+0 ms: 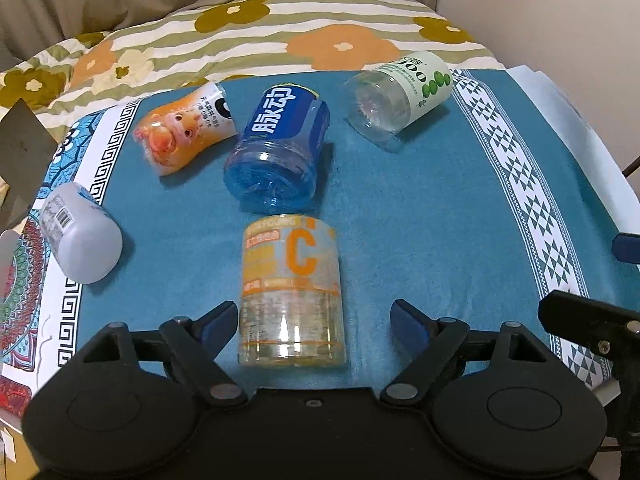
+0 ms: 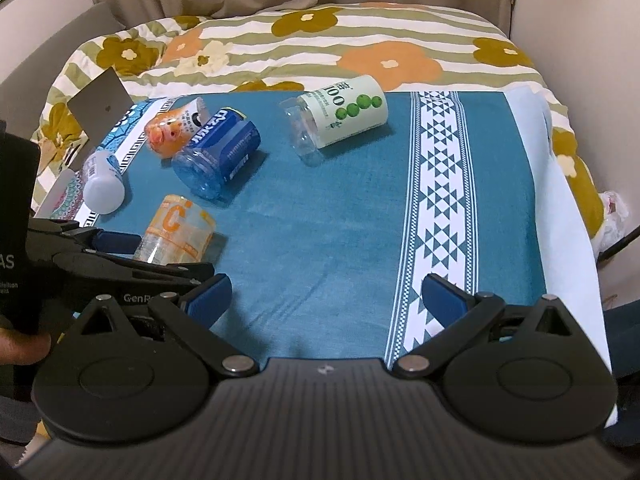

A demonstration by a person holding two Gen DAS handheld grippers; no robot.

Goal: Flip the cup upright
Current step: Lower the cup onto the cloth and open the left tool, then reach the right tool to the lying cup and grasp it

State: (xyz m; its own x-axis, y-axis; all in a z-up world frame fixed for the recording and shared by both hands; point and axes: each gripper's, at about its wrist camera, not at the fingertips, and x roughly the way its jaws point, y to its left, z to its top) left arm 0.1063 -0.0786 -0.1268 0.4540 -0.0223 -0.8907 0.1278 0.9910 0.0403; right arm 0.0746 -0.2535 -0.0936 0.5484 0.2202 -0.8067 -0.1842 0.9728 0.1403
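On the blue cloth (image 1: 400,208) five cups lie on their sides. The closest one is a clear cup with an orange letter C (image 1: 291,292). In the left wrist view its long way runs straight away from the camera, with one round end close to the camera and the other end toward the blue cup (image 1: 278,148) (I cannot tell which end is the open one). The blue cup lies just past it and leans a bit to the right. An orange cup with a cartoon face (image 1: 186,128) lies beside the blue one on the left. A white cup (image 1: 82,236) rests near the left edge of the cloth, on the patterned border. A cup with green dots (image 1: 400,96) lies far back on the right, well apart from the others.

The right half of the cloth is bare, out to a white strip with triangles (image 2: 440,200). Behind the cloth is a flowered blanket (image 2: 320,48).

The left gripper (image 1: 314,320) has its two blue fingers wide apart. The near end of the C cup lies between them, closer to the left finger (image 1: 218,318), with a gap beside the right one. The right gripper (image 2: 326,298) is spread wide too, holding nothing, above bare cloth. The C cup (image 2: 176,236) lies off to its left.
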